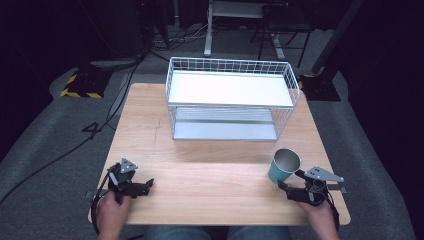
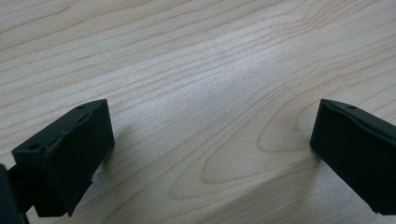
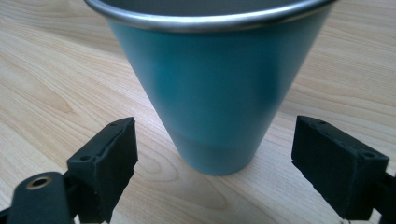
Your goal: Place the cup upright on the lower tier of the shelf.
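Right gripper view places the right tongs (image 3: 212, 154) low over the bench (image 3: 56, 79), jaws set wide with nothing between the pads, and the teal cup (image 3: 210, 88) standing upright just beyond them, centred in the gap. The pads do not touch the cup wall.

Step in hand, as judged: grasp the cup with the right tongs.

1. Advance the right tongs level along the bench until both pads flank the lower, narrower part of the cup. The cup tapers downward, so a grip too low may squeeze it up and out; aim for the wall a little above the base band.
2. Keep the cup centred between the jaws. An off-centre approach is likely to push the cup over, since its wide metal rim (image 3: 205, 16) makes it top-heavy.
3. Close slowly until both pads bear evenly, then lift straight up.

High view shows the cup (image 1: 284, 166) near the right front edge of the bench (image 1: 210, 185), with the right tongs (image 1: 286, 189) just beside it. The left tongs (image 1: 148, 184) rest at the left front, also wide and empty, as the left gripper view confirms over bare wood (image 2: 201, 70); hold them there, clear of the work.

Farther back stands the white wire shelf rack (image 1: 231, 97), well apart from the cup, a probable destination.
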